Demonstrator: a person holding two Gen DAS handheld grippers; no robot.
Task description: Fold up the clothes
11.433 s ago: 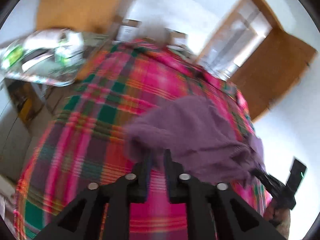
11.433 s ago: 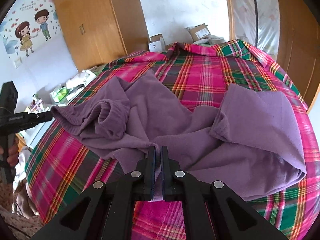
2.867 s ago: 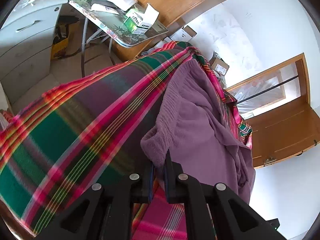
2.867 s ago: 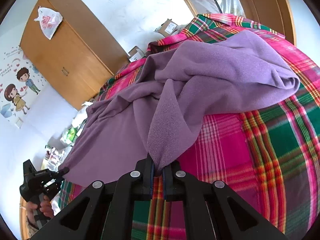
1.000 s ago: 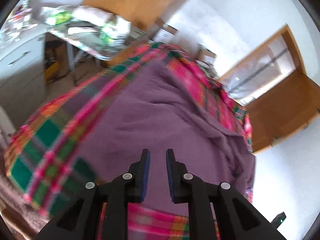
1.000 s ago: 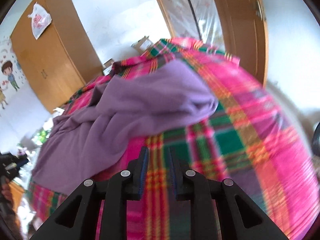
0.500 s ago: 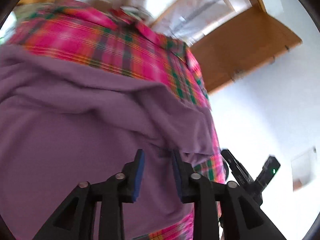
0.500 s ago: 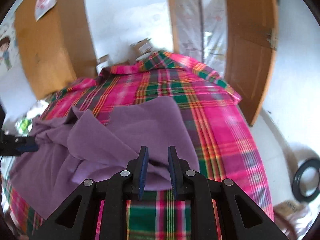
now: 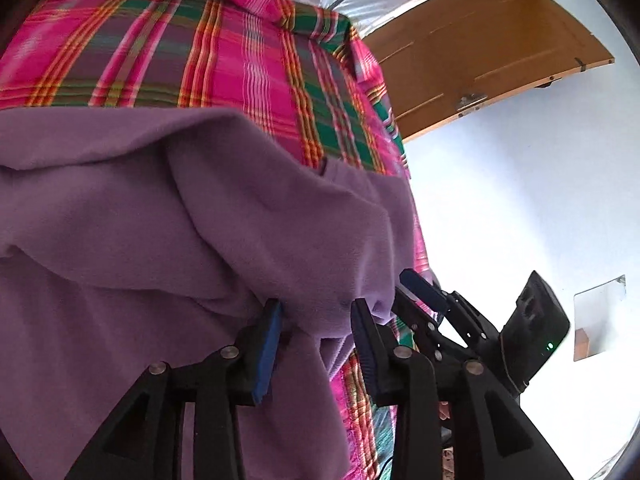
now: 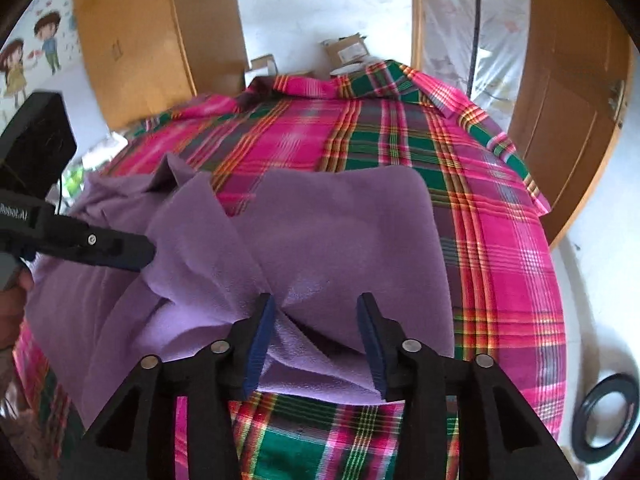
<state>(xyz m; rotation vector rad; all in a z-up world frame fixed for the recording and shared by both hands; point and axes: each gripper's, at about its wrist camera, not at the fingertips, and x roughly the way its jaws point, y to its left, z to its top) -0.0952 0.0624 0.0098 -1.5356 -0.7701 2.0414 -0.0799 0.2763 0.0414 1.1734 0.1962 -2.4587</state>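
A purple fleece garment [image 10: 340,232] lies rumpled on a pink and green plaid bed cover [image 10: 500,240], its right part folded over. My right gripper [image 10: 316,328] is open, its fingers straddling a bunched fold near the garment's front edge. In the left wrist view the same garment [image 9: 160,220] fills the left and middle, and my left gripper [image 9: 316,332] is open with a hanging fold of the cloth between its fingers. The right gripper [image 9: 416,296] shows just to its right, close to the garment's edge. The left gripper [image 10: 120,248] reaches in from the left over the cloth.
A wooden wardrobe [image 10: 132,40] and cardboard boxes [image 10: 344,50] stand behind the bed. A wooden door [image 10: 568,120] is at the right. A black ring [image 10: 608,416] lies on the floor by the bed's near right corner. A person's hand [image 10: 12,300] holds the left gripper.
Both grippers let go of the garment's edges, swung toward its middle, and now stand wider open over a fold. The garment lies flatter on the bed than before.
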